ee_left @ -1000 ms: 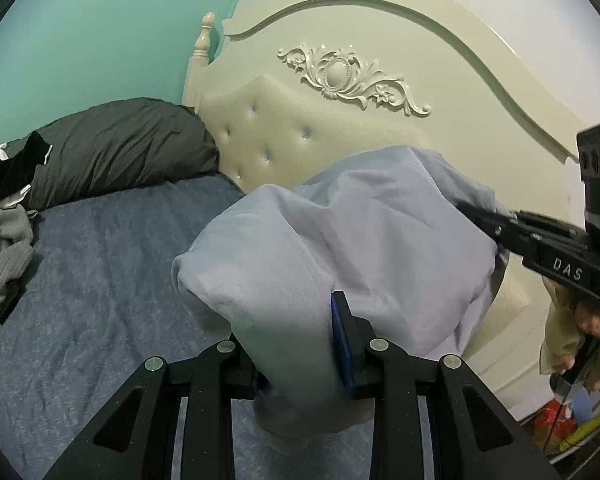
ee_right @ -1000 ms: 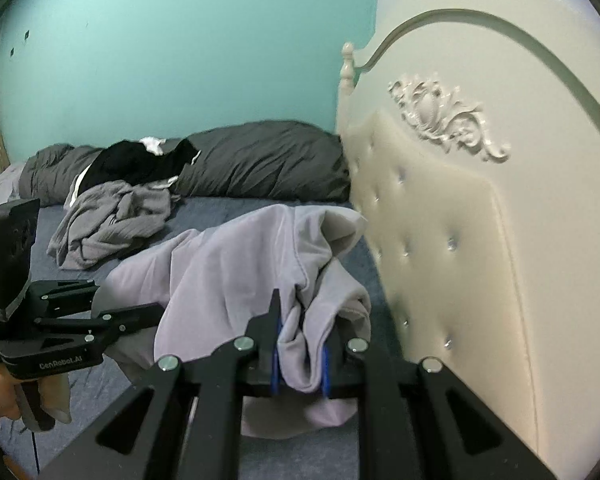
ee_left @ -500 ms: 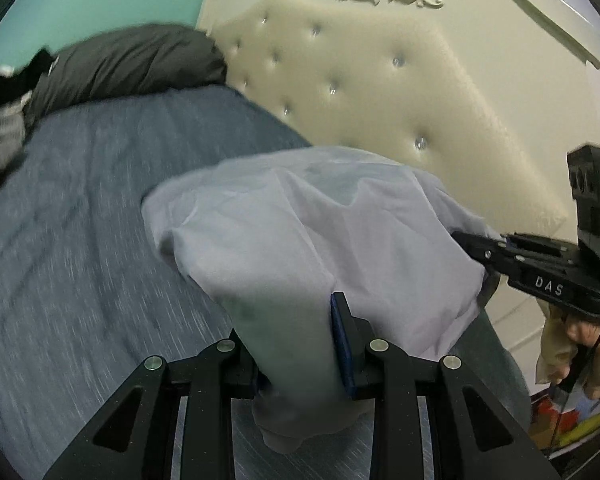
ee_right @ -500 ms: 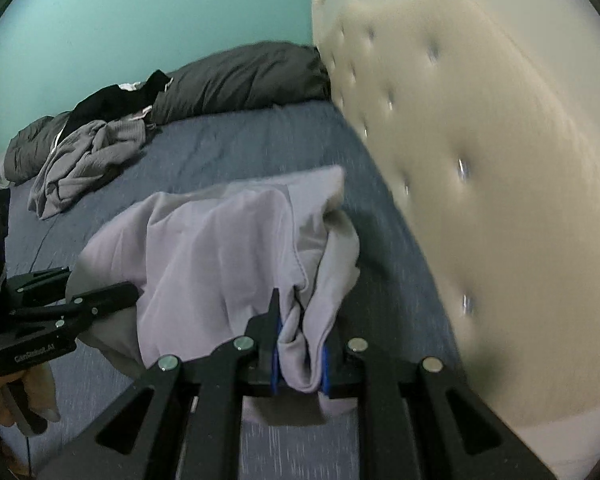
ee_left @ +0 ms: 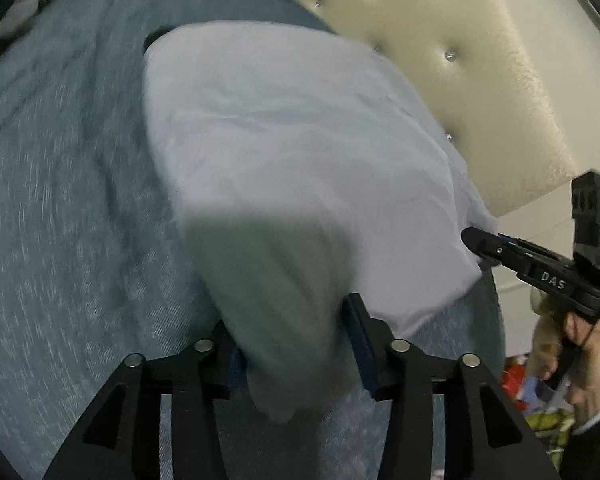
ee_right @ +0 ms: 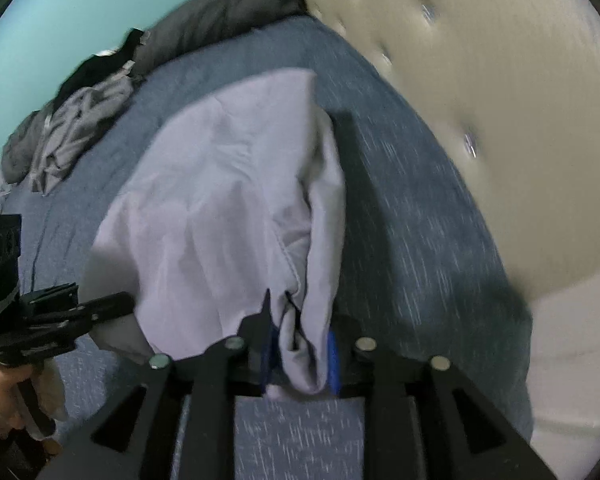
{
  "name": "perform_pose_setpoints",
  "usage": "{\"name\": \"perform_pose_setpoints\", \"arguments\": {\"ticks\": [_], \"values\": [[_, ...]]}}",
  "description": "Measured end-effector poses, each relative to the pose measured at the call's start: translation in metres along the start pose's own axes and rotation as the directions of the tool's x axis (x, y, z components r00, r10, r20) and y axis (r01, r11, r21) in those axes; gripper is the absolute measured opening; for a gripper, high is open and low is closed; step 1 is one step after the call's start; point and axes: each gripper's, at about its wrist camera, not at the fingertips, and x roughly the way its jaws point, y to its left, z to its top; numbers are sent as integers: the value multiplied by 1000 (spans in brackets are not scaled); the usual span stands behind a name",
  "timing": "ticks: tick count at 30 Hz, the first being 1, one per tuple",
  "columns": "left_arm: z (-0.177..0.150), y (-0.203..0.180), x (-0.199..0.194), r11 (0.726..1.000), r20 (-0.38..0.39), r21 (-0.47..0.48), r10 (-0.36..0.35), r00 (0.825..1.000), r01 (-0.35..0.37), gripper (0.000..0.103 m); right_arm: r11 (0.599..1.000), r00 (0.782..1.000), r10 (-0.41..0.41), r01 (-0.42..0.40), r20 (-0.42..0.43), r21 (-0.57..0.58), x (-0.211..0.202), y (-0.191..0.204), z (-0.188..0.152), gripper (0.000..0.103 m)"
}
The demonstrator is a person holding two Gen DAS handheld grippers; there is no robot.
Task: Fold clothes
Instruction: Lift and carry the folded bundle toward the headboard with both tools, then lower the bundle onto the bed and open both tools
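Lavender garment point(ee_left: 300, 152) is spread over a blue-grey bed point(ee_left: 68, 200) beside a cream tufted headboard point(ee_left: 480, 60), its near edge clamped by both the left hand-held gripper point(ee_left: 296, 356) and the right hand-held gripper point(ee_right: 300, 344), each closed on the cloth.

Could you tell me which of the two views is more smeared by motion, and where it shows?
Right wrist view: heaviest blur, the headboard studs drawn into streaks. Left wrist view: milder, the bedsheet weave streaked, headboard studs fairly crisp, the lilac garment shadowed near the left gripper.
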Motion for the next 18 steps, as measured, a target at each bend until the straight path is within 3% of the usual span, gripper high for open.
{"name": "perform_pose_setpoints", "arguments": {"ticks": [2, 6, 10, 12, 18], "values": [[-1, 8, -18, 999, 29, 30, 17, 999, -18, 53, 1000, 999, 1, -1, 38, 0, -8, 3, 3, 38], [6, 11, -55, 994, 126, 91, 56, 990, -68, 55, 1000, 993, 8, -8, 119, -4, -26, 10, 10, 40], [29, -11, -64, 969, 202, 220, 67, 977, -112, 56, 1000, 980, 15, -14, 200, -9, -45, 17, 18, 40], [34, -22, -55, 957, 196, 266, 62, 979, -113, 56, 1000, 970, 19, -17, 240, -11, -54, 21, 21, 40], [24, -27, -14, 936, 155, 315, 109, 982, -154, 55, 1000, 979, -10, 16, 204, -26, -12, 35, 29, 16]]}}
